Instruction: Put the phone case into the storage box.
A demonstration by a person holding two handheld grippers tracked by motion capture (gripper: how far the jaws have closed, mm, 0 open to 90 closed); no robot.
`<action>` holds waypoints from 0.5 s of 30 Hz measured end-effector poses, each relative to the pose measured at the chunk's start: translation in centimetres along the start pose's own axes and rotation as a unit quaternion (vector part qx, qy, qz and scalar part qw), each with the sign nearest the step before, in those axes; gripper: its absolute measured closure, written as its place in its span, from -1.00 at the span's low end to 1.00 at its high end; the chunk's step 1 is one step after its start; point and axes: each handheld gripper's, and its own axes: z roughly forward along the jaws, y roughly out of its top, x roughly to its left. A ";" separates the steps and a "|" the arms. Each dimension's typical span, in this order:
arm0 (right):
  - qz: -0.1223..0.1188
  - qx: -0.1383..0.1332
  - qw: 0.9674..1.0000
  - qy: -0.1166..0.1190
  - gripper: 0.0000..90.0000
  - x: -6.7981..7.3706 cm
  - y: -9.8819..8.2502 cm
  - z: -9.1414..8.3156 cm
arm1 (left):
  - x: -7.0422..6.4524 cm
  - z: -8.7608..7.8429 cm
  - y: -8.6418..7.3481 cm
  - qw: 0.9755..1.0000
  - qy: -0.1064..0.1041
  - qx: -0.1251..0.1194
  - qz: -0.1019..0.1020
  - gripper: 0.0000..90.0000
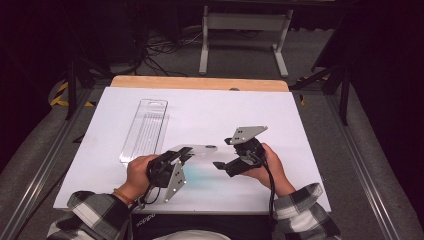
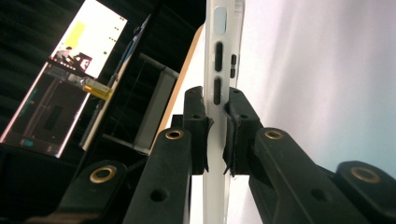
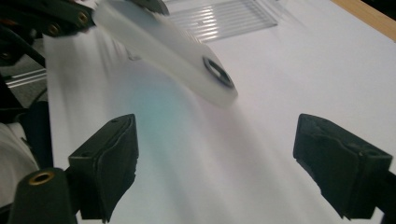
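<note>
A translucent white phone case (image 1: pixel 201 150) hangs just above the white table cover, with my left gripper (image 1: pixel 184 152) shut on one end of it. In the left gripper view the two pads pinch the case's (image 2: pixel 219 70) side wall, which shows button slots, and the left gripper (image 2: pixel 217 126) holds it edge-on. My right gripper (image 1: pixel 224 153) stands open just right of the case's free end. In the right gripper view its jaws are spread wide, the right gripper (image 3: pixel 215 158) holds nothing, and the case (image 3: pixel 173 51) with its round hole floats ahead.
A clear ribbed plastic package (image 1: pixel 145 131) lies flat at the back left of the white cover (image 1: pixel 225 110). A wooden table edge (image 1: pixel 200 83) runs behind it. Dark floor, cables and a white stand lie beyond. A lit screen (image 2: pixel 70 70) stands off to the side.
</note>
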 end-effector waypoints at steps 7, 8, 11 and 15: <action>-0.001 -0.014 0.999 -0.032 -0.66 0.0 -1.3 -0.6 | 0.9 -0.3 -0.3 0.999 -0.012 -0.007 -0.033 0.81; -0.001 -0.014 0.999 -0.032 -0.66 0.0 -1.3 -0.6 | 0.9 -0.3 -0.3 0.999 -0.012 -0.007 -0.033 0.81; -0.021 -0.029 0.998 -0.057 -0.70 0.1 -2.1 -0.6 | 1.0 -0.3 -0.5 0.999 -0.016 -0.010 -0.041 0.81; -0.036 -0.049 0.995 -0.074 -0.68 0.2 -2.9 -0.5 | 1.3 -0.3 -0.6 0.999 -0.019 -0.012 -0.046 0.81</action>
